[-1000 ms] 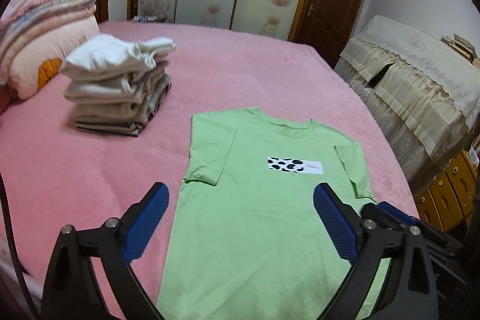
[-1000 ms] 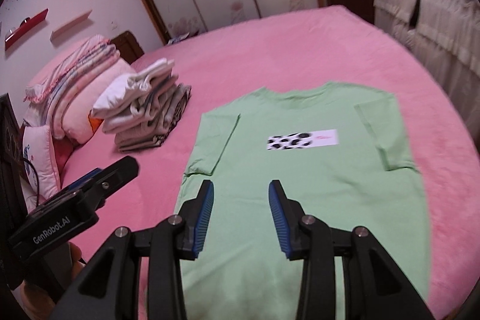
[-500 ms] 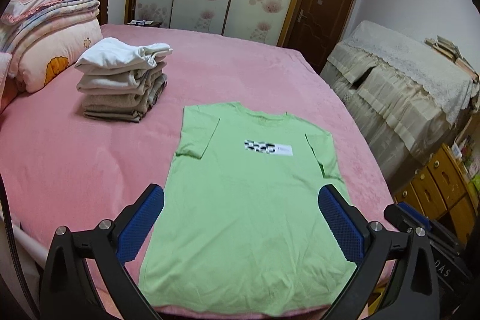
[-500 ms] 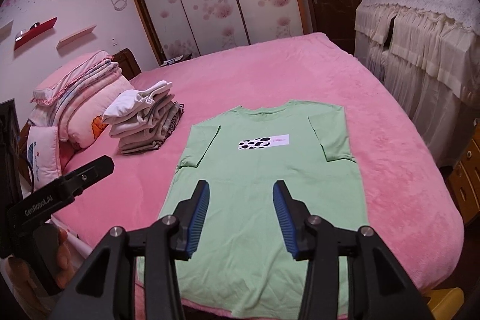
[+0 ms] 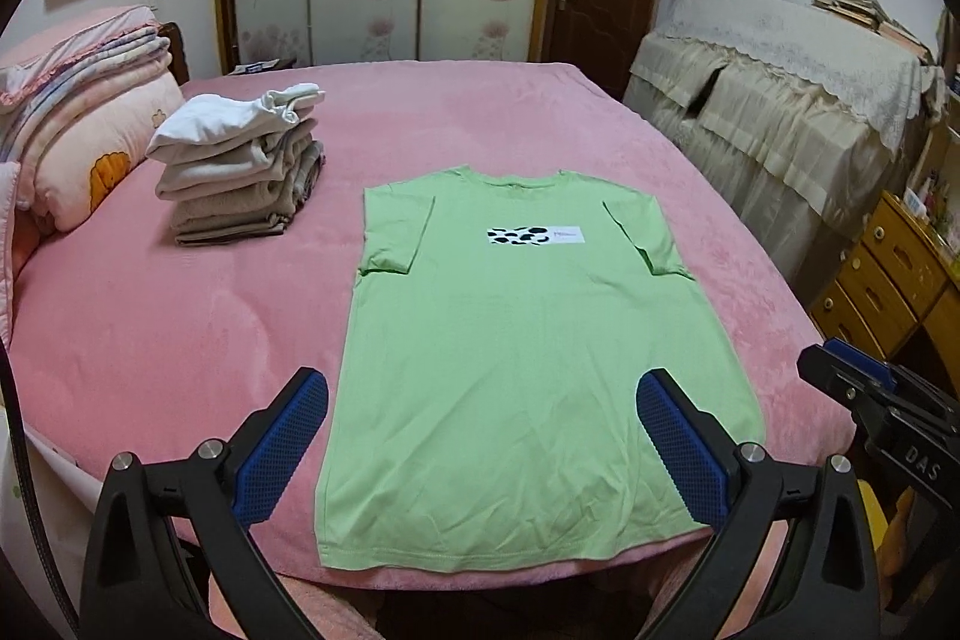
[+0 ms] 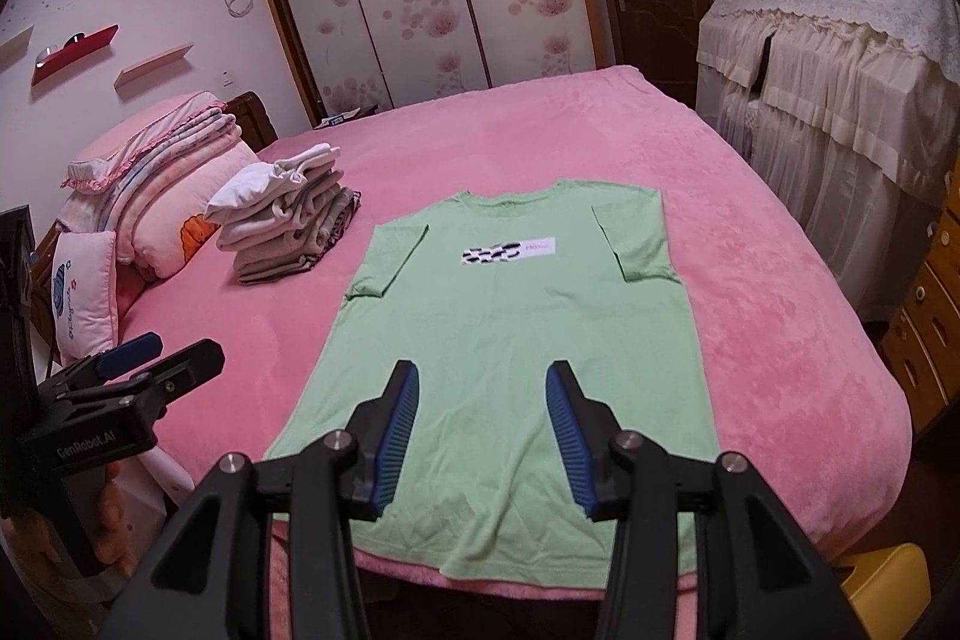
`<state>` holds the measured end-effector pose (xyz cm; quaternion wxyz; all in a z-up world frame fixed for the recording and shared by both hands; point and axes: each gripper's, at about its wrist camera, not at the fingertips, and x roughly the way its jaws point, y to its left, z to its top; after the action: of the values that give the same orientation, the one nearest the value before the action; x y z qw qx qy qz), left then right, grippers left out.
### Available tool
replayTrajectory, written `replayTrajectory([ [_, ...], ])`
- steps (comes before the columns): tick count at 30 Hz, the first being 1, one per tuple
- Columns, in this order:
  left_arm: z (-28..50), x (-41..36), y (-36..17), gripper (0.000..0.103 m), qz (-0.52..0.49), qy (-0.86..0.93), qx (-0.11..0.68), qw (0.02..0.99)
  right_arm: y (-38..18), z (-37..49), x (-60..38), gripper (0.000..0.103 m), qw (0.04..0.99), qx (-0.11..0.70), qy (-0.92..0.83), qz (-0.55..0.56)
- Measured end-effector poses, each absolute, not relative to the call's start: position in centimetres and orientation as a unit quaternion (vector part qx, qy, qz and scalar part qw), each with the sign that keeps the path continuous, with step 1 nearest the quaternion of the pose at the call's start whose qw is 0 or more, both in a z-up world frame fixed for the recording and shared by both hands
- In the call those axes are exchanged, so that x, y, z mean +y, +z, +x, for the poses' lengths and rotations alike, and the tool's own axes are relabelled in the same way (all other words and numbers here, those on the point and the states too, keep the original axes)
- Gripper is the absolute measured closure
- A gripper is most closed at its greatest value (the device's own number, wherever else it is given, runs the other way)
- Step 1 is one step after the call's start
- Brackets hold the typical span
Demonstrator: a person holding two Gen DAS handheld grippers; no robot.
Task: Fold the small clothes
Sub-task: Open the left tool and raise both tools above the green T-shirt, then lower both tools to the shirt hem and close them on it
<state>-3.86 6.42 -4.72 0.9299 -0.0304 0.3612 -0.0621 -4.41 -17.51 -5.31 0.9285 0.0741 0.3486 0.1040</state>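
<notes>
A light green T-shirt [image 5: 528, 340] [image 6: 516, 328] lies flat, front up, on the pink bed [image 5: 180, 340], its hem at the near edge and both sleeves folded inward. My left gripper [image 5: 480, 394] hovers over the hem, open wide, nothing between its blue pads. My right gripper [image 6: 483, 388] hangs above the shirt's lower part, open to a narrower gap and holding nothing. Each gripper shows at the side of the other's view: the right gripper [image 5: 864, 382] and the left gripper [image 6: 156, 364].
A stack of folded pale clothes [image 5: 240, 172] [image 6: 288, 220] sits left of the shirt. Pillows and folded quilts [image 5: 78, 130] lie at the far left. A lace-covered cabinet [image 5: 780, 100] and wooden drawers [image 5: 888, 280] stand to the right. A yellow object [image 6: 882, 580] sits below the bed's edge.
Both grippers have pulled back from the shirt toward the near edge of the bed, so the whole shirt and its hem now show. The right gripper's jaws stand slightly wider.
</notes>
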Motion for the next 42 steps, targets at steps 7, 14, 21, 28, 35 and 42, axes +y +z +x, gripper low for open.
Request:
replayTrajectory([
  [7,-3.9,7.4,-7.5,0.001,-0.003,-0.04,0.39,0.92,-6.8,-4.0,-18.0,0.058,0.929,0.353,0.094,0.055],
  [14,-3.5,10.0,-13.4,0.001,0.018,-0.016,0.446,0.895,-11.5,-4.9,-19.5,0.058,0.916,0.391,0.088,0.0],
  [21,-3.2,13.8,-19.2,0.001,-0.044,-0.023,0.485,0.873,-15.8,-4.8,-23.7,0.058,0.896,0.435,0.077,0.044],
  [28,-2.2,17.0,-23.6,0.02,-0.078,-0.024,0.526,0.847,-19.1,-4.7,-26.3,0.059,0.879,0.465,0.082,0.066],
  [35,-1.9,18.6,-26.7,0.039,-0.127,-0.051,0.554,0.821,-22.2,-4.6,-28.6,0.059,0.859,0.501,0.07,0.079],
  [42,-1.9,18.9,-28.0,0.044,-0.132,-0.06,0.565,0.813,-24.0,-4.5,-30.3,0.059,0.849,0.516,0.057,0.1],
])
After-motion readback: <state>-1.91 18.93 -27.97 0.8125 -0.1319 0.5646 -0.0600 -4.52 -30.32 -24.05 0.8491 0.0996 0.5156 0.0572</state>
